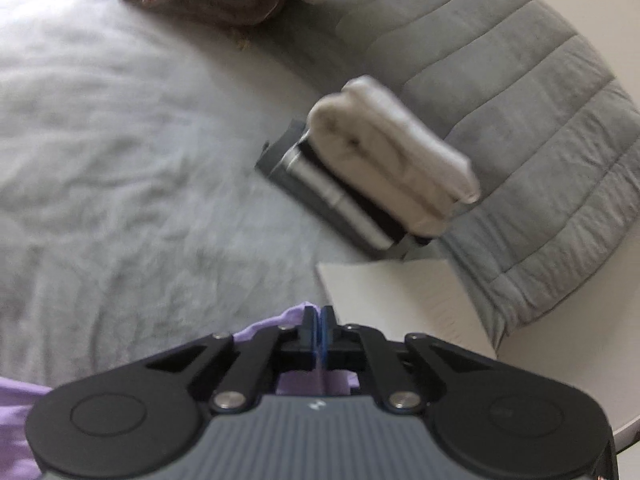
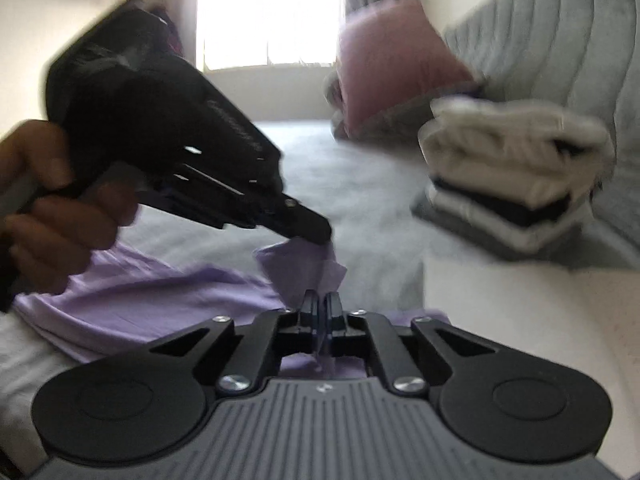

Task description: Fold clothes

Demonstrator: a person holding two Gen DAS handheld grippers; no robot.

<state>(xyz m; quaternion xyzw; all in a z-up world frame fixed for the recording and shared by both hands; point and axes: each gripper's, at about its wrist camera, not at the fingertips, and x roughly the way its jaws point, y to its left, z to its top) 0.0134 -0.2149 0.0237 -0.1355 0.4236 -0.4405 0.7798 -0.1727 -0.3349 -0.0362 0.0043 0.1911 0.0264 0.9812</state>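
Right tongs and left tongs, both clamped on one edge of the lilac garment lying on the bed: fold step beginning; next, probably carry that edge across together.

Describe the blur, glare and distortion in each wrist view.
Left wrist view: the stack of folded clothes is smeared by motion blur, the bed's headboard bows under fisheye distortion, and the left gripper stays sharp. Right wrist view: the window is blown out white, the hand and pink pillow are blurred.
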